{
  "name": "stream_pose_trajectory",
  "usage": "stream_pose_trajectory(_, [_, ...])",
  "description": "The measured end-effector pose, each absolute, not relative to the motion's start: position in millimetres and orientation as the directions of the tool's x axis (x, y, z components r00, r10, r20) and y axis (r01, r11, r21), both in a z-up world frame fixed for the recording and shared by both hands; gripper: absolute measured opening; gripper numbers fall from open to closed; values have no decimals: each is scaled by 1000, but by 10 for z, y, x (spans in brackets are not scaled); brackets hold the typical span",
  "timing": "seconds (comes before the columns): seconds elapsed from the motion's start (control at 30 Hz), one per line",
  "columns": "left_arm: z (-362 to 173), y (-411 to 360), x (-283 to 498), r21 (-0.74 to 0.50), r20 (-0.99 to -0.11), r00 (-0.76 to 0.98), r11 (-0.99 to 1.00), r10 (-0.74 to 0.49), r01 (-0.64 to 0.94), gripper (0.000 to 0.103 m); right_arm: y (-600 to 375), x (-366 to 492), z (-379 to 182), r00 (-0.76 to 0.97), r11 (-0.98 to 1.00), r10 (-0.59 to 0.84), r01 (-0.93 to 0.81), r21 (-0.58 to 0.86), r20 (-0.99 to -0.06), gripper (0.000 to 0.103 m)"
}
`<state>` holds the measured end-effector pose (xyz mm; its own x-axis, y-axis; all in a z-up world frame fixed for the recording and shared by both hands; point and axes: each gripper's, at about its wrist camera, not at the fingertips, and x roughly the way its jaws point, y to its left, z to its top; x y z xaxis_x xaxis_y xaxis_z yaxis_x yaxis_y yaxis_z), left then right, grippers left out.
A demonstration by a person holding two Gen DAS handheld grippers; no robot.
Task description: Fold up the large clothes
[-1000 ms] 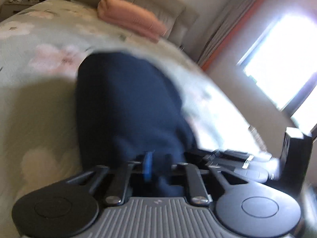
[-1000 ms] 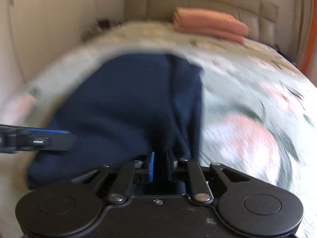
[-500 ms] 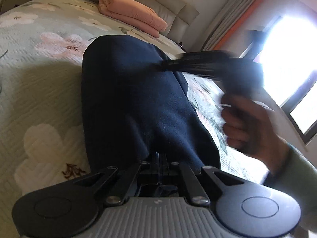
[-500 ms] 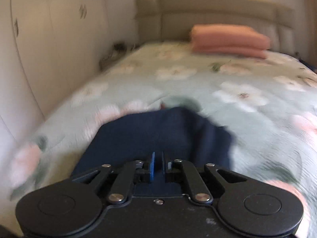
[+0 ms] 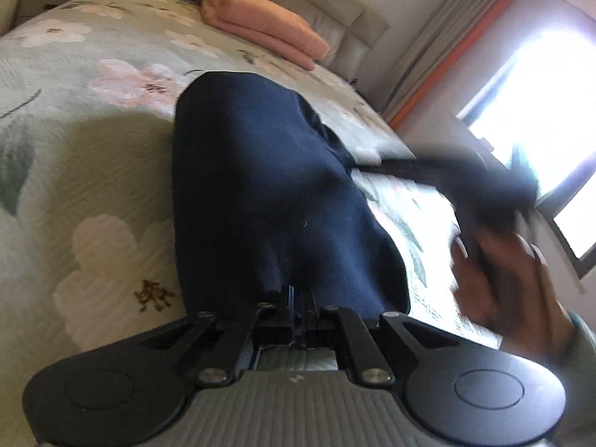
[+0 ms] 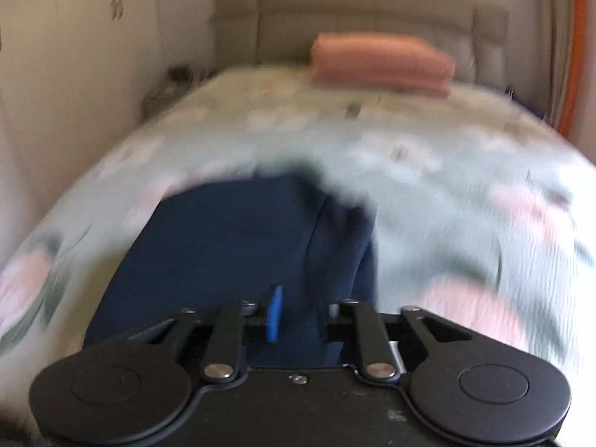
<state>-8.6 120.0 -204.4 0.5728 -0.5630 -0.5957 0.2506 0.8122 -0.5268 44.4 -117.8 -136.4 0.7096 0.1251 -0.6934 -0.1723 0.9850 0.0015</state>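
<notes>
Quilted pale-green bed [image 5: 74, 171] with pink and white flower print fills both views, beige padded headboard [image 6: 365, 18] at the far end. Navy garment [image 5: 268, 193] lies on the quilt as a long folded slab, running away from the near edge toward the headboard; in the right wrist view its right side shows a doubled-over fold [image 6: 342, 246]. Folded pink blanket [image 5: 260, 26] sits on the bed against the headboard, well apart from the navy garment. Bright window [image 5: 540, 119] with grey curtain and an orange strip on the right wall.

Left tool [image 5: 300, 298]: jaws pressed together at the near end of the navy garment, cloth bunched right at the tips, so it is clamped on the fabric edge. Right tool [image 6: 301, 309]: jaws opening, a clear gap between the blue pad [image 6: 275, 313] and the other finger, navy cloth seen through the gap but not pinched. In the left wrist view the right tool is a dark blurred shape at the garment's right edge, gripped by a hand [image 5: 503, 272] with a pale green sleeve. Right wrist view is motion-blurred.
</notes>
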Motion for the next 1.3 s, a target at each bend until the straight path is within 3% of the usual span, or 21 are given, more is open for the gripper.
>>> stream_pose_trajectory(0.1, [-1905, 1239, -252, -526, -626, 567, 827, -535, 200, 7, -1286, 40, -1731, 581, 990, -4, -112, -84, -814, 26])
stream_pose_trajectory(0.13, [-1811, 1241, -369, -502, -633, 578, 842, -515, 199, 13, -1420, -145, -1779, 555, 996, -3, -75, -54, -832, 26])
stream_pose_trajectory(0.23, [-1533, 1212, -807, -408, -647, 614, 886, -452, 223, 24, -1689, -658, -1659, 543, 999, 35, -18, 30, -839, 27])
stream_pose_trajectory(0.37, [-1232, 1082, -1331, -315, -685, 631, 929, -363, 192, 33, -1751, -1279, -1375, 548, 1000, 3, -12, -4, -836, 31])
stream_pose_trajectory(0.43, [-1080, 988, -1518, -256, -700, 645, 951, -307, 175, 39, -1758, -1507, -1166, 565, 999, 34, -12, 33, -825, 39])
stream_pose_trajectory(0.5, [-897, 915, -1669, -220, -693, 668, 962, -271, 163, 45, -1727, -1602, -925, 601, 998, 51, -10, 57, -798, 73])
stream_pose_trajectory(0.6, [-534, 835, -1907, -188, -648, 722, 969, -244, 159, 49, -1607, -1851, -447, 681, 999, 44, -35, 28, -731, 80])
stream_pose_trajectory(0.73, [-45, 742, -2177, -134, -546, 817, 982, -187, 136, 82, -1459, -2084, 29, 753, 998, 59, -54, 28, -655, 86])
stream_pose_trajectory(0.77, [55, 717, -2246, -124, -520, 837, 985, -171, 124, 85, -1424, -2137, 126, 760, 998, 64, -55, 33, -647, 92])
stream_pose_trajectory(0.8, [143, 708, -2307, -121, -502, 850, 986, -163, 117, 86, -1405, -2172, 195, 763, 998, 65, -54, 38, -644, 98])
stream_pose_trajectory(0.93, [360, 622, -2454, -114, -493, 856, 987, -156, 114, 93, -1305, -2304, 375, 777, 998, 69, -57, 39, -626, 98])
stream_pose_trajectory(1.3, [306, 552, -2523, -142, -532, 840, 989, -108, 37, 93, -1308, -2461, 344, 746, 998, 67, -45, 50, -662, 99])
